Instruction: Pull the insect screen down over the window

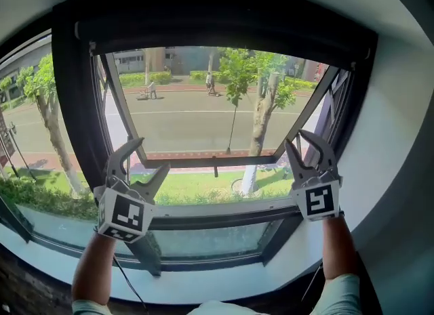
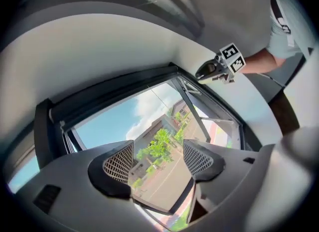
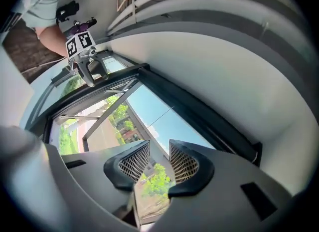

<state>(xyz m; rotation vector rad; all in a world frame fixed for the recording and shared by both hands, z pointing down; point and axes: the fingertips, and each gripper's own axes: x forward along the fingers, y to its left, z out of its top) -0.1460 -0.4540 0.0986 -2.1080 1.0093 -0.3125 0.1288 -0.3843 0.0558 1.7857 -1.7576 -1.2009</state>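
Screen cassette [image 1: 217,26] is running along the window's [image 1: 74,103] top edge, above both grippers. Left gripper [image 1: 150,156] and right gripper [image 1: 303,143] are hovering near its lower edge, each holding its jaws spread with nothing between them.

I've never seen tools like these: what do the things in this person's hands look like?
The left hand-held gripper and right hand-held gripper are grey plastic, each with two curved pointed jaws, black-rimmed mesh-patterned pads and a white cube with black square markers. A thin dark cable trails from the left one. The sleeves are pale.
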